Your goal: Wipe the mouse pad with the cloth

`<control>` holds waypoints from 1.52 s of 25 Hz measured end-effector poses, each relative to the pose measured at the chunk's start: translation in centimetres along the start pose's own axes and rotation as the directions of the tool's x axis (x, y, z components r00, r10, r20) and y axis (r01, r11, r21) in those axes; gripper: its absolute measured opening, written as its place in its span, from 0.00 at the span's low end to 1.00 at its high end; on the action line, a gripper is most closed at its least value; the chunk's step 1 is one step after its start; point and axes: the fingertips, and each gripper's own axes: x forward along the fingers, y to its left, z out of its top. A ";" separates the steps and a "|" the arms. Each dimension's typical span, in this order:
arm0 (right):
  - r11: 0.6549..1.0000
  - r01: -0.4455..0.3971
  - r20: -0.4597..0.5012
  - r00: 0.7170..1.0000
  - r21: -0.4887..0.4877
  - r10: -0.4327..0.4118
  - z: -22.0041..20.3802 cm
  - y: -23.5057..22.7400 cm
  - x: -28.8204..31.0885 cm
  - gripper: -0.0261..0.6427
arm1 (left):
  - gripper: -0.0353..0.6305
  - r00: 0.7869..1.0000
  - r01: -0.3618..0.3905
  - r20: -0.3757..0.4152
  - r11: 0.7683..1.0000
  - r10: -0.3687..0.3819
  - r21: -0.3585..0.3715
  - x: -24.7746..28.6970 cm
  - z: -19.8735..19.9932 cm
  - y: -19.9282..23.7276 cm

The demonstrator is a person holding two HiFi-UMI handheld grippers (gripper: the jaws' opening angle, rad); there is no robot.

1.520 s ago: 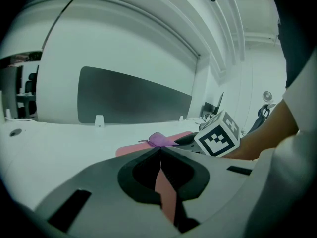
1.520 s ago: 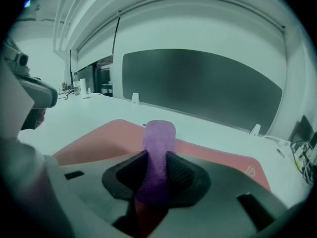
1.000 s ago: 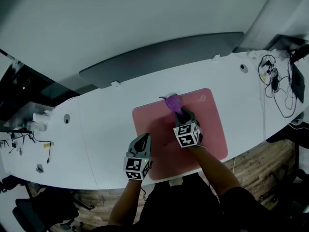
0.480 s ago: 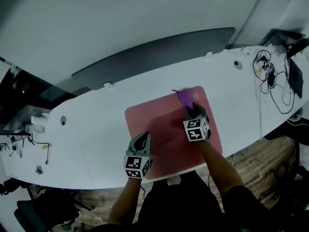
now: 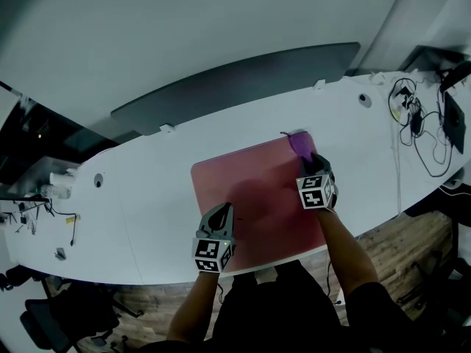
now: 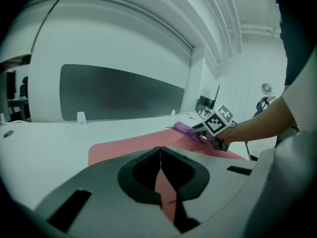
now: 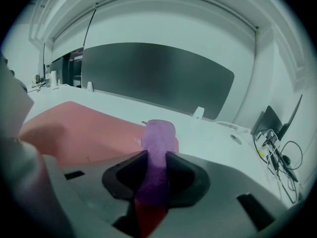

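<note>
A pink mouse pad (image 5: 250,197) lies on the white desk (image 5: 147,197) in front of me. My right gripper (image 5: 312,165) is shut on a purple cloth (image 5: 301,143), which rests on the pad's far right corner; in the right gripper view the cloth (image 7: 157,152) runs out between the jaws onto the pad (image 7: 74,128). My left gripper (image 5: 219,216) is shut with nothing in it and rests on the pad's near left part. The left gripper view shows the pad (image 6: 133,145), the cloth (image 6: 182,128) and the right gripper (image 6: 202,132) beyond the shut jaws.
A dark grey screen panel (image 5: 235,83) stands along the desk's far edge. Tangled cables (image 5: 416,134) and a dark device lie at the desk's right end. Small items and wires (image 5: 44,197) sit at the far left. A wood floor (image 5: 397,248) shows below the desk's near edge.
My right gripper has dragged the purple cloth rightward across the pad to its far right corner. The left gripper has stayed on the pad's near left part.
</note>
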 end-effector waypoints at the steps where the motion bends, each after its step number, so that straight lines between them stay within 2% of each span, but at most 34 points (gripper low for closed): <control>1: 1.000 0.007 -0.002 1.000 -0.001 -0.007 -0.1 -0.4 0.0 0.22 | 0.09 1.000 -0.002 -0.003 1.000 0.002 0.000 0.2 -0.2 0.0; 7: 0.999 0.039 -0.015 0.999 0.006 -0.039 -0.4 -1.2 0.1 0.22 | 0.09 1.000 -0.016 -0.014 1.000 0.016 0.002 0.3 -1.1 0.0; 11: 0.999 0.046 0.039 0.998 0.017 -0.047 0.9 -0.8 -1.1 0.22 | 0.09 1.000 -0.026 -0.009 1.000 0.026 0.006 -0.7 -0.9 0.9; 14: 0.999 0.033 0.078 0.996 0.021 -0.034 2.2 0.4 -2.3 0.22 | 0.09 0.999 -0.054 -0.007 0.999 0.054 -0.005 -1.6 -1.1 2.7; 20: 0.995 -0.015 0.125 0.992 0.100 0.003 4.8 3.5 -4.9 0.22 | 0.09 0.994 -0.108 0.011 0.994 0.108 -0.019 -3.5 -1.0 5.4; 25: 0.991 -0.076 0.191 0.980 0.110 0.054 7.4 7.7 -7.4 0.22 | 0.09 0.989 -0.139 0.034 0.987 0.141 -0.076 -6.0 -1.2 7.8; 32: 0.984 -0.137 0.208 0.972 0.110 0.112 9.1 14.6 -8.9 0.22 | 0.09 0.988 -0.135 0.066 0.989 0.139 -0.066 -9.1 -1.2 10.1; 38: 0.975 -0.194 0.213 0.962 0.106 0.168 10.3 21.7 -9.3 0.22 | 0.09 0.977 -0.183 0.092 0.980 0.190 -0.077 -11.9 -1.0 13.7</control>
